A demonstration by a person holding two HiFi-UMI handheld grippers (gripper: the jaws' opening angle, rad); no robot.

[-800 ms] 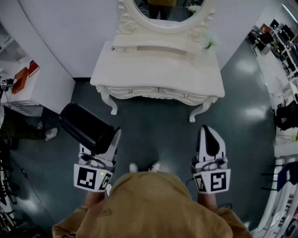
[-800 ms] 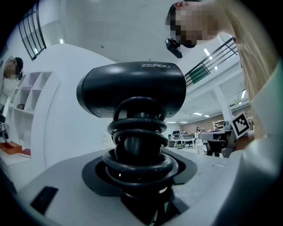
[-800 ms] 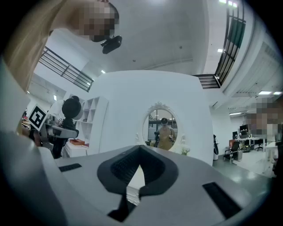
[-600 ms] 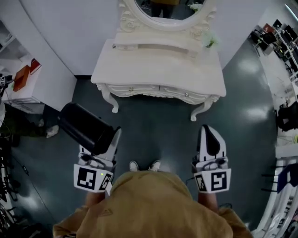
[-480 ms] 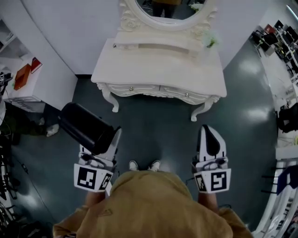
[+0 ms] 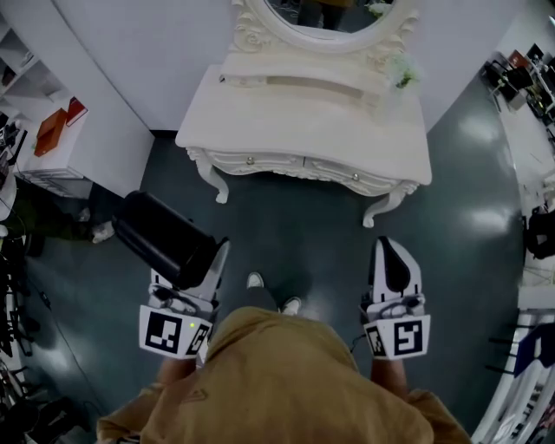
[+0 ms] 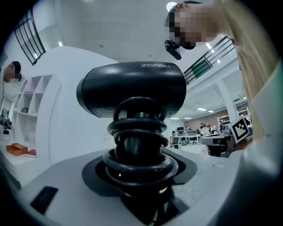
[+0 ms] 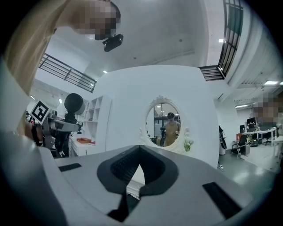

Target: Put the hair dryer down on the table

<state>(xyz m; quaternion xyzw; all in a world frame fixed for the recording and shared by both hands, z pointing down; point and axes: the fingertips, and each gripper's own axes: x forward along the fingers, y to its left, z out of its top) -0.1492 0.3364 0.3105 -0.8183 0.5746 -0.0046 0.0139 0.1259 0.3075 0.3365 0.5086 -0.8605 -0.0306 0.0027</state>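
Observation:
My left gripper (image 6: 213, 253) is shut on a black hair dryer (image 6: 161, 238), held low over the floor in the head view, its barrel pointing up and left. In the left gripper view the hair dryer (image 7: 132, 90) fills the middle, and its coiled cord (image 7: 139, 150) is wound round the handle between the jaws of my left gripper (image 7: 141, 181). My right gripper (image 6: 388, 251) is shut with nothing in it; its jaws meet in the right gripper view (image 8: 139, 165). The white dressing table (image 6: 303, 126) stands ahead of both grippers, its top bare.
An oval mirror (image 6: 321, 17) rises at the table's back, with a small plant (image 6: 402, 76) at its right. White shelves with red boxes (image 6: 52, 130) stand to the left. Dark floor (image 6: 295, 234) lies between me and the table. The person's shoes (image 6: 273, 293) are below.
The person has stepped towards the table, one foot now ahead of the other, and the table sits a little lower and to the right in view. Both grippers keep their pose and hold.

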